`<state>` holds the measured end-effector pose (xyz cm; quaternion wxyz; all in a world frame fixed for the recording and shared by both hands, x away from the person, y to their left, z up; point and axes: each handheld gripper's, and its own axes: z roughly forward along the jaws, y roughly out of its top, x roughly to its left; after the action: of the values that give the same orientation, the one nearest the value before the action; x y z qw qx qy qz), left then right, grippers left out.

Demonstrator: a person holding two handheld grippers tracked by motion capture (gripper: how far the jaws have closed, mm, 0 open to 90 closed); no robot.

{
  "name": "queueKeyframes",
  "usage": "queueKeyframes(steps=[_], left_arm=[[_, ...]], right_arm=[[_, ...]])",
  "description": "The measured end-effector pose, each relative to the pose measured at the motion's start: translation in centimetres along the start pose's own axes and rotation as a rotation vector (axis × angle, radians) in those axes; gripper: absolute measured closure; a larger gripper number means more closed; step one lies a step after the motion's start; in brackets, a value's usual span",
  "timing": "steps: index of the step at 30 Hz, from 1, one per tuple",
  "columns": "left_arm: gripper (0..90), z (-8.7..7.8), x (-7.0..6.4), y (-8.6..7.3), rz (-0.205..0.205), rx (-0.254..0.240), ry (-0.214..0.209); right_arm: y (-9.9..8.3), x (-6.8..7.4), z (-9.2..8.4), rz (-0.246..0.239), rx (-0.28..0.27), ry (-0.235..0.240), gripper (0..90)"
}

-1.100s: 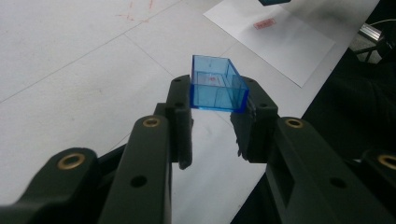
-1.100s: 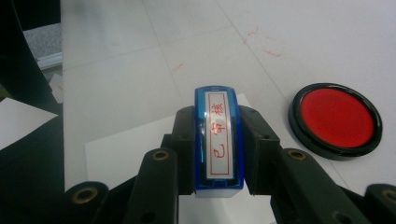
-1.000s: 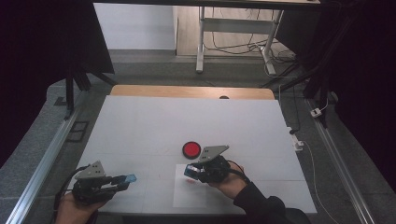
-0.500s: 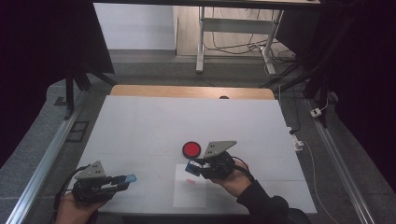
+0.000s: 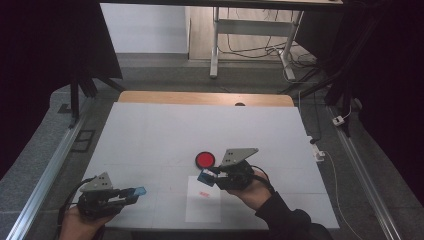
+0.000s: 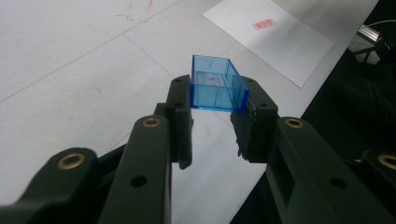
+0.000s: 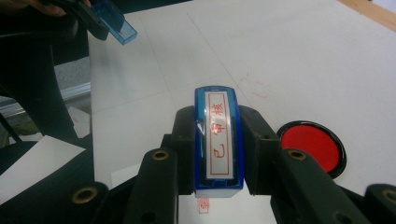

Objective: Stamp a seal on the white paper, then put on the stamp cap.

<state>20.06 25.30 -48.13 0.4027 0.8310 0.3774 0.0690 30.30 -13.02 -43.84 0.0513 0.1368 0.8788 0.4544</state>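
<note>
L gripper, near edge at approx 7 o'clock of table: jaws clamped on a blue cap, held clear of the surface, open side facing away.

R gripper, approx 5 o'clock: jaws clamped on a blue stamp, printing face up toward its camera, red characters in a red frame, legible. Stamp held above a white paper sheet, which already carries one red imprint.

Just beyond, near table centre: round red ink pad, uncovered.

Judged step: stamp lifted off the sheet; re-ink or recap to follow. Recommend: keep the stamp face level, bring it down flat, no sliding, to avoid a smear. For capping, line the cap's open side up square w/ the stamp face before pushing.

Not verifiable: imprint text too small to read; near end of stamp body cut off behind jaws; sheet's near edge partly covered by the person's sleeve; faint red marks on tabletop, origin unclear.
</note>
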Motion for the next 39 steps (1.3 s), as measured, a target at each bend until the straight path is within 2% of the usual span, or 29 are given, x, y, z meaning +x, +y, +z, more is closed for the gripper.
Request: queueKeyframes(steps=[13,19,23,30,34,39], left_arm=[[69.1,0.0,-0.1,0.1,0.005,0.001,0.002],[69.0,0.1,-0.2,0.3,0.023,-0.002,-0.007],[69.0,0.3,-0.3,0.8,0.025,0.005,-0.025],[69.1,0.7,-0.5,1.5,0.047,0.02,-0.028],[69.1,1.2,-0.5,2.3,0.063,0.008,-0.063],[69.1,1.8,-0.6,2.9,0.087,-0.003,-0.084]], right_arm=[[0.1,-0.2,-0.1,-0.008,-0.006,0.003,70.2],[0.1,-0.2,-0.2,-0.006,-0.006,0.003,70.2],[0.2,-0.2,-0.4,-0.01,-0.013,0.005,70.1],[0.3,-0.3,-0.6,-0.01,-0.019,0.004,70.1],[0.4,-0.5,-0.8,-0.009,-0.027,0.007,70.1],[0.5,-0.6,-1.1,-0.001,-0.041,0.01,70.1]])
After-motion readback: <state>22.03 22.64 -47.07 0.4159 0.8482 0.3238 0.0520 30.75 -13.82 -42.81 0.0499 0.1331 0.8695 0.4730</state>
